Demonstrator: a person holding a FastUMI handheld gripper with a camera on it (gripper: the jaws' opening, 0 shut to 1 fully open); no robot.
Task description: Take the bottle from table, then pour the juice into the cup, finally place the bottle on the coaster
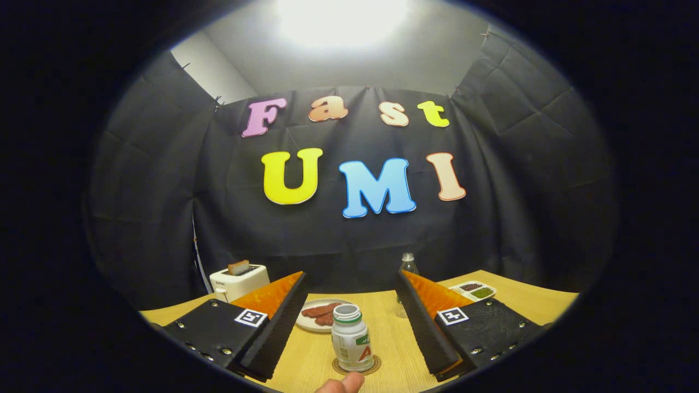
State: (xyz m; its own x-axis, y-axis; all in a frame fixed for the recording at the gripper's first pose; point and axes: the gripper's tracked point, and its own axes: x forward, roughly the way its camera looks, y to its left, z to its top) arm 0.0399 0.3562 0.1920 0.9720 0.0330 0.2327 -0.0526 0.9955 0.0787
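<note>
The tool (349, 319) stands wide, its two flat ribbed fingers (276, 327) splayed well apart and holding nothing. Between them, near their bases, a small white plastic bottle (352, 339) stands upright with its mouth uncapped, seated on a round, thin brown coaster (357, 368) that shows as a rim around the bottle's foot. There is bare counter to either side of the bottle, so neither finger touches it. A fingertip of a person's hand (341, 385) pokes in just below the coaster.

The counter (393, 338) is pale wood with a fine straight grain, and its far edge runs against the hanging black cloth wall. Beyond the bottle, just ahead of the left finger, a round white plate (311, 322) carries flat reddish-brown slices. Farther back on the left a boxy white toaster (239, 281) sits near the counter's rear edge with a slice of toast (238, 267) sticking out of its slot. Behind the right finger a clear bottle (408, 266) with a narrow neck stands, partly hidden, and to its right a shallow white divided dish (474, 291) holds dark and green grains in separate compartments. The strip of counter between the fingers, from bottle to plate, lies open.
</note>
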